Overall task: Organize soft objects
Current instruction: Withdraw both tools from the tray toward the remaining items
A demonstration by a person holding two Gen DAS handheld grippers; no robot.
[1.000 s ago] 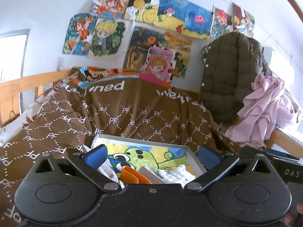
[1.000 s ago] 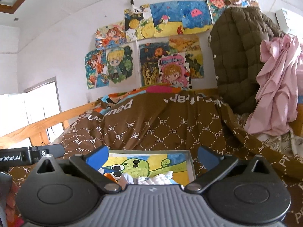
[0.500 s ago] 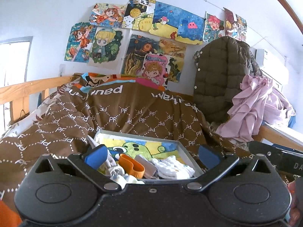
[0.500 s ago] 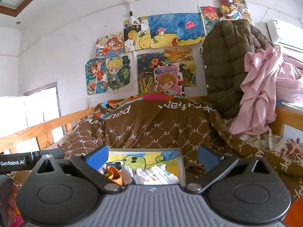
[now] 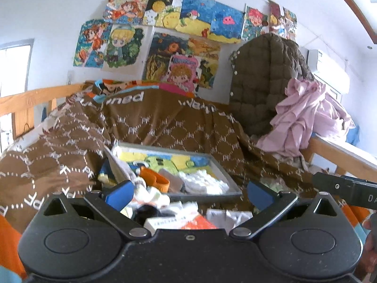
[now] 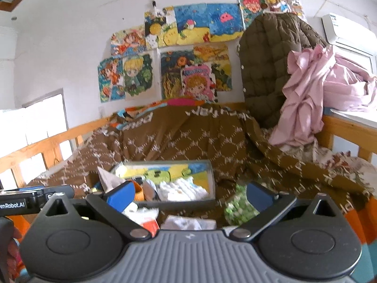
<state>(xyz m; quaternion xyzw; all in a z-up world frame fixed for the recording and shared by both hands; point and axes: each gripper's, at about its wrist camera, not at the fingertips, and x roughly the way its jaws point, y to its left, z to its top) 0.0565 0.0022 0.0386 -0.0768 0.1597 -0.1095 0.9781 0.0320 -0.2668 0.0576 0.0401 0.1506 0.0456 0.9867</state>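
bed: wooden-railed frame (image 5: 35,94), covered by a brown patterned quilt (image 5: 165,127)
landmark: grey tray (image 5: 232,184), resting on the quilt
behind tray: quilt bunched up high; orange-blue bedding (image 5: 122,86) at the wall end
right of tray: pink cloth (image 5: 304,115) and olive quilted jacket (image 5: 261,80), draped at the rail
in front of tray: loose white and green soft items (image 6: 238,205), blurred

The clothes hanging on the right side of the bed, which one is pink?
The crumpled shirt draped over the wooden rail, in front of the quilted brown jacket, which hangs behind it against the wall.
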